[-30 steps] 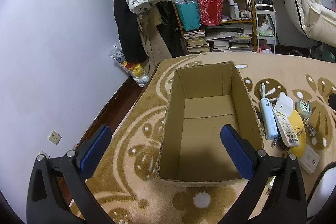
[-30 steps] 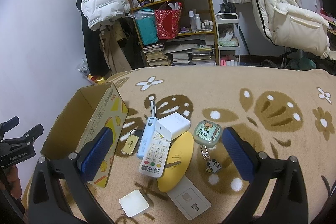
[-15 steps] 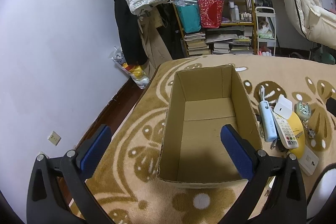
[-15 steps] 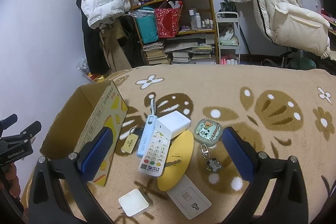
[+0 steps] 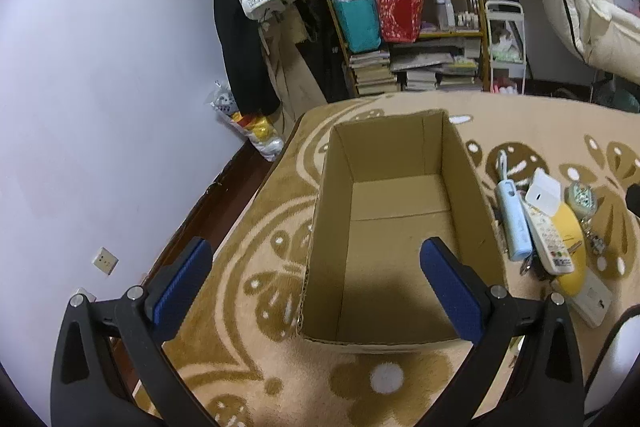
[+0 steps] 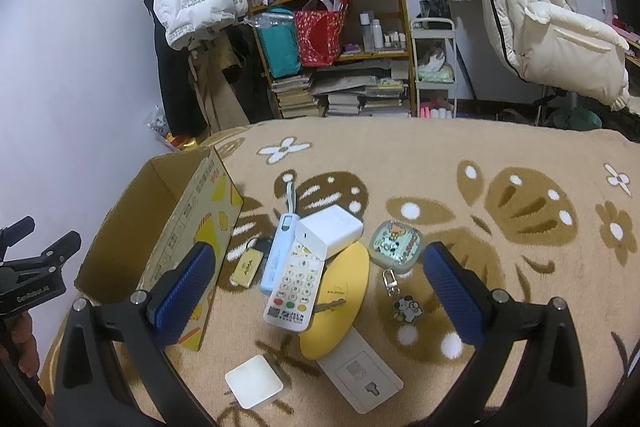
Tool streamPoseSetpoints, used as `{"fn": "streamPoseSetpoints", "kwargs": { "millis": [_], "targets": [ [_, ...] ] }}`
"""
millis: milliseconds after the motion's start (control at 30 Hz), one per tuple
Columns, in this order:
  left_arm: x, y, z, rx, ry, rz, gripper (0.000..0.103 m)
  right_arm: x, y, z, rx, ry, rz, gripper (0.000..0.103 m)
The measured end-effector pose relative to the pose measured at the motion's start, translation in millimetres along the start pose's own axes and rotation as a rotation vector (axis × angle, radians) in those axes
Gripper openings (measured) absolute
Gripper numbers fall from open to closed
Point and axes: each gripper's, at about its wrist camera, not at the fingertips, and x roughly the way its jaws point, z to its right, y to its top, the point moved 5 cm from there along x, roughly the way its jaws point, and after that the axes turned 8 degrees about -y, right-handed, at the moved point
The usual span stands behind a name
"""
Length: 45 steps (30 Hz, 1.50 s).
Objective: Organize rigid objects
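- Plush tan blanket (image 6: 440,155) with brown leaf and white flower shapes covers the whole work surface; its soft pile will let small things sink and tilt a little.
- Cardboard box (image 5: 396,227), open-topped and with nothing inside, stands on the blanket left of the clutter; it looks light and stiff, so it may slide if nudged.
- Left gripper (image 5: 316,279) hovers over the box's near end with its blue pads spread wide, gripping nothing.
- Right gripper (image 6: 316,287) hangs above the pile, fingers equally wide apart and holding nothing.
- Yellow disc (image 6: 340,303) lies flat under the remote; thin and smooth, it is probably best pinched at an exposed edge.
- White wall socket plate (image 6: 360,379) rests nearest the camera, touching the disc's rim; flat, hard, hard to get under.
- White remote (image 6: 296,287) with coloured buttons lies on the disc; rigid and light, best taken across its narrow sides.
- White charger block (image 6: 332,231) overlaps the remote's far end; boxy, an easy squeeze.
- Pale blue stick-shaped device (image 6: 278,251) with a wrist loop lies just beside the remote.
- Small white square adapter (image 6: 254,381) sits apart, nearest the camera.
- Green cartoon case (image 6: 396,241) with a keyring charm is small and slick.
- Yellow key tag (image 6: 248,267) lies by the box.
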Motion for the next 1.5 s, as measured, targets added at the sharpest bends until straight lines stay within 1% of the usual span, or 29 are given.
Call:
{"fn": "streamPoseSetpoints", "kwargs": {
  "millis": [67, 133, 200, 367, 433, 500, 567, 633, 700, 733, 833, 933, 1033, 1133, 1267, 1367, 1467, 1500],
  "targets": [
    [9.0, -1.4, -0.5, 0.001, 0.000, -0.034, 0.103, 3.0, -3.8, -2.7, -0.008, -0.002, -0.023, 0.103],
    [16.8, -3.8, -2.6, -0.007, -0.004, -0.056, 0.102, 5.9, -7.2, -4.4, -0.020, -0.022, -0.038, 0.103],
    [24.8, -4.5, -5.5, -0.016, -0.004, -0.076, 0.102, 9.2, -10.0, -7.3, -0.036, -0.016, -0.055, 0.103],
    [47.8, -6.8, -16.2, -0.048, -0.022, -0.150, 0.102, 17.9, -20.6, -23.9, -0.107, 0.009, -0.117, 0.096],
    [59.6, -10.0, -21.2, -0.069, -0.026, -0.191, 0.102, 20.3, -26.5, -33.2, -0.146, 0.019, -0.135, 0.091],
    [70.6, -12.7, -27.7, -0.088, -0.032, -0.222, 0.102, 22.9, -32.9, -43.3, -0.200, 0.006, -0.140, 0.087],
    [79.3, -16.7, -35.1, -0.106, -0.013, -0.240, 0.102, 26.6, -41.5, -51.6, -0.242, -0.013, -0.151, 0.087],
    [88.7, -21.1, -41.7, -0.131, -0.003, -0.265, 0.102, 32.0, -51.6, -59.0, -0.276, -0.006, -0.187, 0.085],
    [97.7, -26.5, -44.1, -0.157, -0.022, -0.295, 0.102, 36.2, -61.0, -65.4, -0.311, -0.005, -0.219, 0.080],
    [101.9, -28.5, -44.4, -0.161, -0.028, -0.310, 0.102, 38.6, -66.5, -68.9, -0.328, -0.005, -0.240, 0.080],
    [110.0, -34.7, -42.0, -0.136, -0.011, -0.354, 0.102, 45.0, -80.9, -77.3, -0.378, -0.021, -0.278, 0.080],
    [114.4, -37.6, -38.2, -0.120, -0.029, -0.368, 0.102, 52.1, -93.8, -85.1, -0.424, -0.030, -0.306, 0.080],
    [120.3, -39.7, -40.4, -0.104, -0.009, -0.391, 0.102, 57.7, -104.7, -90.5, -0.437, -0.012, -0.352, 0.080],
    [124.6, -44.1, -44.8, -0.124, -0.010, -0.422, 0.102, 61.4, -113.9, -91.9, -0.435, -0.004, -0.395, 0.080],
    [131.8, -54.2, -49.5, -0.136, 0.004, -0.492, 0.102, 61.3, -115.9, -88.7, -0.401, -0.003, -0.406, 0.080],
    [134.3, -57.4, -49.3, -0.125, 0.018, -0.511, 0.102, 59.9, -114.3, -89.3, -0.405, -0.010, -0.394, 0.080],
    [136.4, -60.6, -49.1, -0.115, 0.026, -0.531, 0.102, 57.2, -116.4, -93.1, -0.401, 0.009, -0.393, 0.080],
    [136.1, -61.3, -49.3, -0.120, 0.021, -0.534, 0.101, 56.3, -114.7, -92.7, -0.403, 0.015, -0.392, 0.080]
  ]
}}
